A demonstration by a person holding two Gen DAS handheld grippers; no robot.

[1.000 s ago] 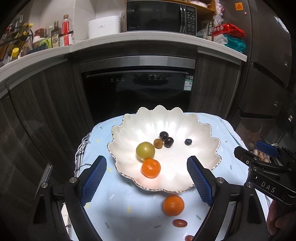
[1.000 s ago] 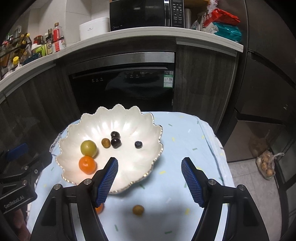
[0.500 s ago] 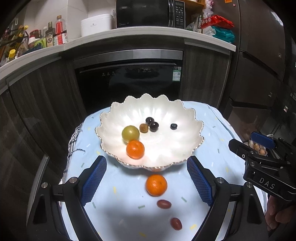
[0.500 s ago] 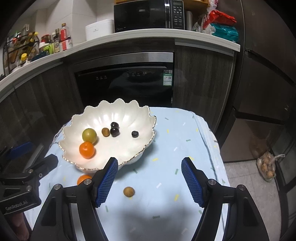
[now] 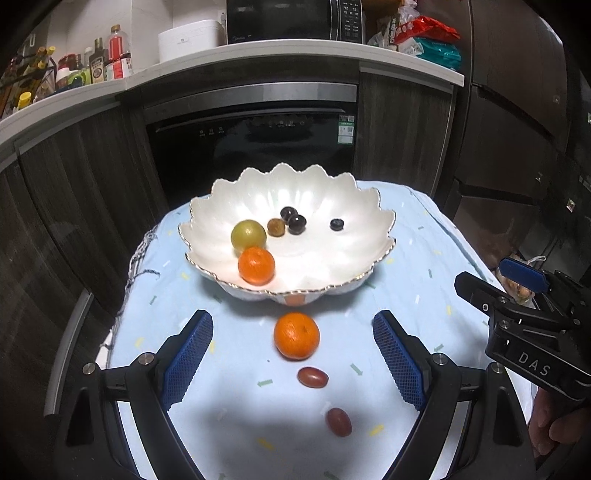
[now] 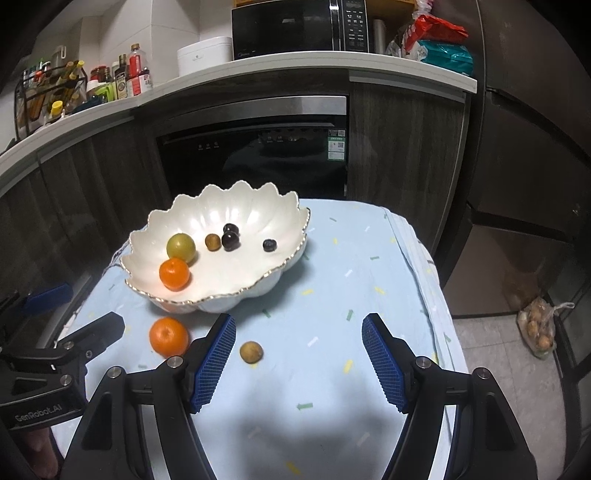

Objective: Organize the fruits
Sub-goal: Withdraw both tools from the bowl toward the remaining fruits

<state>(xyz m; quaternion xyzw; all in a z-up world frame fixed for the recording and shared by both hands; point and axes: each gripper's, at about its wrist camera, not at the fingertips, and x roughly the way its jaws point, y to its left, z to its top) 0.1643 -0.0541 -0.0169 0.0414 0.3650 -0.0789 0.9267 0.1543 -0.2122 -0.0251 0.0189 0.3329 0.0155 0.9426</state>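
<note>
A white scalloped bowl stands on the light blue cloth and holds an orange, a green fruit, a brown fruit, two dark grapes and a blueberry. In front of it on the cloth lie a loose orange, two red grape tomatoes and a small brown fruit. My left gripper is open and empty, with the loose orange between its fingers. My right gripper is open and empty, the brown fruit just inside its left finger.
A dark oven front and cabinets stand behind the table. The counter above carries bottles, a white cooker and a microwave. The table's right edge drops to a tiled floor with a bag.
Both grippers have pulled back from the bowl toward the table's near side. The loose orange, tomatoes and brown fruit now show further up between the fingers. Both stay open.
</note>
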